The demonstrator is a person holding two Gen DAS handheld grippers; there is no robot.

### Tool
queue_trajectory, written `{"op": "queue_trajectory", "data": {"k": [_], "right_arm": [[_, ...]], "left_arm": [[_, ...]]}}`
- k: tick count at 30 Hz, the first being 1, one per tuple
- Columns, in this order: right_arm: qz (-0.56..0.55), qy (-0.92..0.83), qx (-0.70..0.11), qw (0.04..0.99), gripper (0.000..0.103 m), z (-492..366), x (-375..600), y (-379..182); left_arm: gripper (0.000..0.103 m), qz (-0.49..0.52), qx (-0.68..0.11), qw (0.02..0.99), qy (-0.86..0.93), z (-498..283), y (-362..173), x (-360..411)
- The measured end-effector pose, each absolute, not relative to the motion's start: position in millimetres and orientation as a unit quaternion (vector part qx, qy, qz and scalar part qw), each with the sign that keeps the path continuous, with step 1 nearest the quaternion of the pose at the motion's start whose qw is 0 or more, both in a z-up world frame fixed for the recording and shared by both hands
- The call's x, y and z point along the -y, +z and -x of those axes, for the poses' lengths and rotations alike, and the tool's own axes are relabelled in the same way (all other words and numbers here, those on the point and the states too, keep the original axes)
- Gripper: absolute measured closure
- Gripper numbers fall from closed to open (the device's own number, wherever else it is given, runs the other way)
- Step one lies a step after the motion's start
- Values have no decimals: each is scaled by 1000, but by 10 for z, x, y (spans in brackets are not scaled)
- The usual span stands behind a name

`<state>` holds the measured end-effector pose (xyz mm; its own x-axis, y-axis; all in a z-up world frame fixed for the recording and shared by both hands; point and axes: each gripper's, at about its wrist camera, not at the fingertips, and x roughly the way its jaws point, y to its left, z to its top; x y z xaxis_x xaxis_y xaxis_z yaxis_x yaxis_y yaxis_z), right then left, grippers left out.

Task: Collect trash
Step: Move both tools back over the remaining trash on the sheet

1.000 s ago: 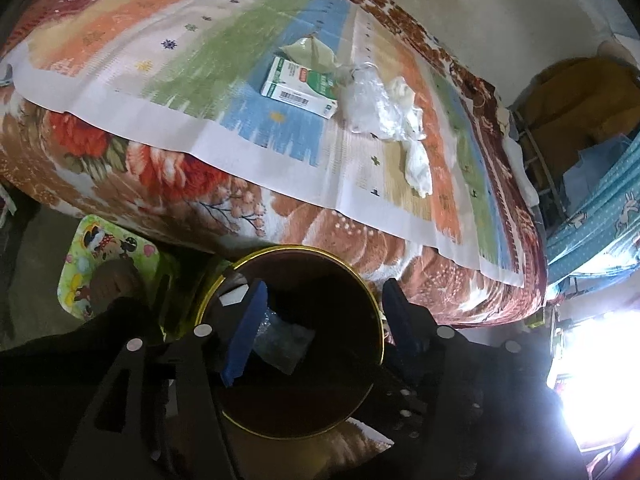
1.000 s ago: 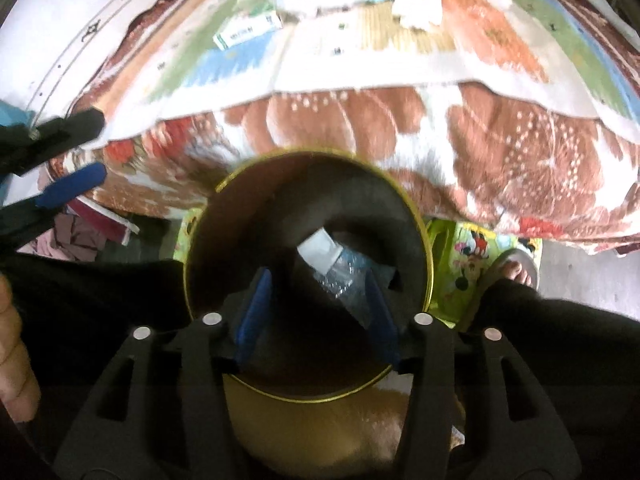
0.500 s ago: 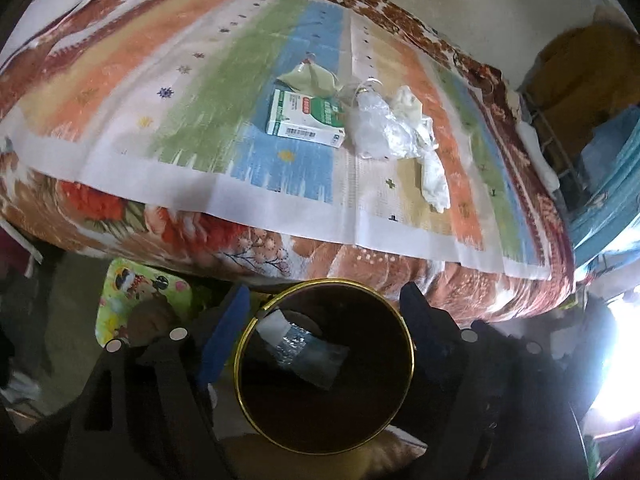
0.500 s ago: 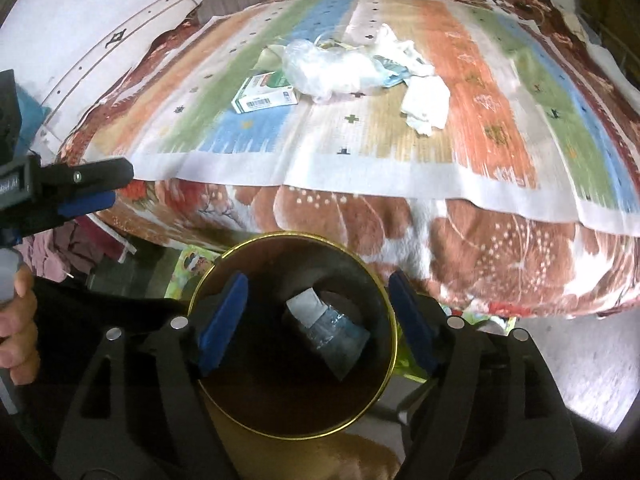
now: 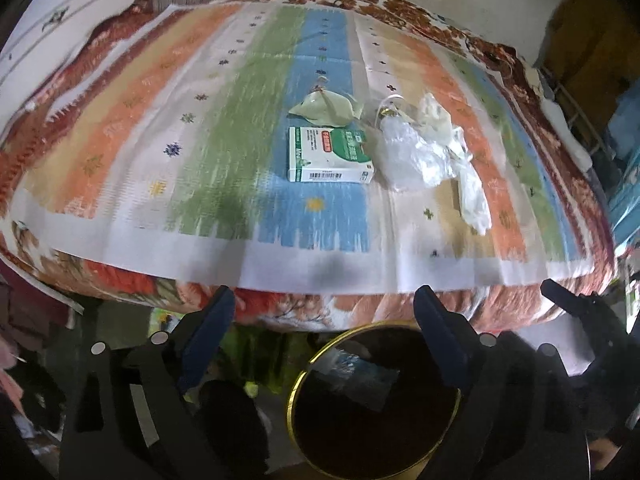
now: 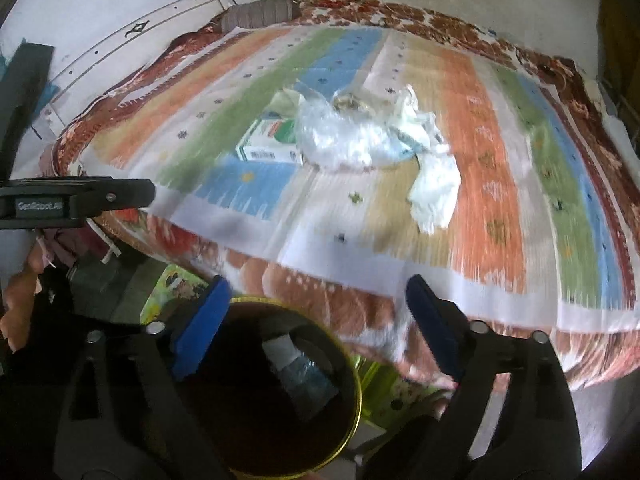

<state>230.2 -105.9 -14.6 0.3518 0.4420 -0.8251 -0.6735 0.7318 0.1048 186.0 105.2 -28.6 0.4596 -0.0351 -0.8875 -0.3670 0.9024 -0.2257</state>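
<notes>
With a wrapper already in the bin [image 6: 280,392] at lower centre, 2 empty, opening jaws are seen: left gripper [image 5: 324,344], right gripper [image 6: 316,320]. The carton [image 5: 330,155] and crumpled plastic [image 5: 412,156] mid-frame on the bed [image 5: 120,120] are best approached singly, edges pinched.

The green-and-white box [image 5: 330,155] on the bed carries a barcode along its near edge, but its print is too blurred to read. The left gripper's arm [image 6: 76,202] bears a small label, also too blurred to make out.
</notes>
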Motion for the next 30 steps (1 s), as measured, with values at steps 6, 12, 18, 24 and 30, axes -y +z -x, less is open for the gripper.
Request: {"op": "queue_trajectory", "data": {"k": [6, 12, 18, 24, 30], "right_arm": [[123, 347, -444, 817, 10, -2519, 899, -121], [116, 341, -452, 816, 9, -2720, 817, -187], [124, 344, -440, 820, 9, -2875, 679, -210], [148, 345, -435, 819, 10, -3023, 520, -291], [151, 361, -427, 815, 10, -3197, 421, -385]], "left_arm": [[6, 201, -502, 834, 114, -2086, -266, -1173], [6, 200, -510, 828, 123, -2296, -329, -1294], [6, 128, -496, 850, 127, -2528, -382, -1459], [6, 30, -530, 842, 101, -2751, -660, -1547], [6, -69, -512, 854, 57, -2787, -832, -1520]]}}
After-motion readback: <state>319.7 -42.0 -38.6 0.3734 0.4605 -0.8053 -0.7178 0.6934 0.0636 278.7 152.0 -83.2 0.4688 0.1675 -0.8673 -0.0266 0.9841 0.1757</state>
